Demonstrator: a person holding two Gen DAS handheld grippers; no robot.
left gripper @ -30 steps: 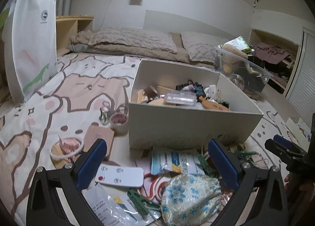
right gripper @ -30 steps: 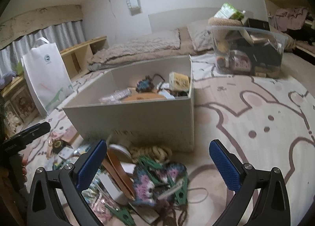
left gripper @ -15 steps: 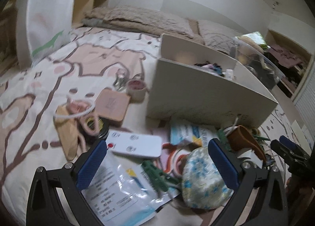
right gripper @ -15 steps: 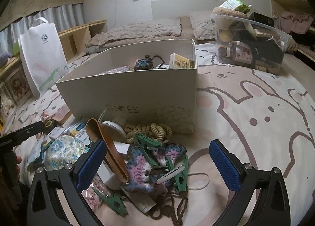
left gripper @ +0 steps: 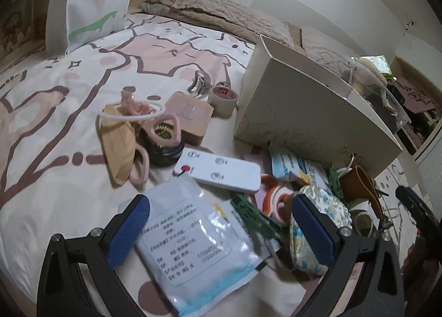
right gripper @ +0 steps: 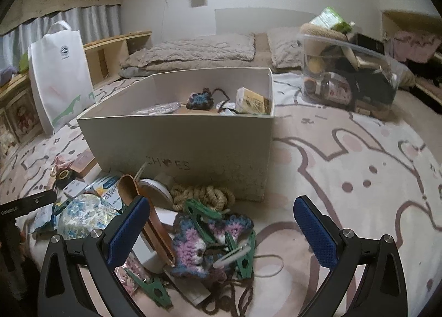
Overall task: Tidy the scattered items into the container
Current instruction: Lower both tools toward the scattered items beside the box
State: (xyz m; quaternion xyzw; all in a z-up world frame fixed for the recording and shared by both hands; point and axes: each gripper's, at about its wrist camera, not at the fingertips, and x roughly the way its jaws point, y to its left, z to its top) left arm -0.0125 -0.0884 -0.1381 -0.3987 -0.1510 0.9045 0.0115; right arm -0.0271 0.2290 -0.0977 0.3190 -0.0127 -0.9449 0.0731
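Both grippers gape wide, empty. Left gripper (left gripper: 221,230) hovers over a glossy plastic packet (left gripper: 199,250); right gripper (right gripper: 221,230) over a knitted woolly piece (right gripper: 204,245), near the cardboard box (right gripper: 193,145).

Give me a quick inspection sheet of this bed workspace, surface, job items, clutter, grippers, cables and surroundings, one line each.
Surface: bedspread with a pink bear print, rumpled.
Job's things: white box open and partly filled; loose in front of it lie a white remote, printed pouch, floral pouch, crochet piece, green clips, rope coil, tape roll.
Clutter: clear bin full of items beyond the box.
Grippers: left gripper open over the printed pouch; right gripper open over the crochet piece; both empty.
Cables: thin white cord beside the clips.
Surroundings: white tote bag, pillows, curtains.
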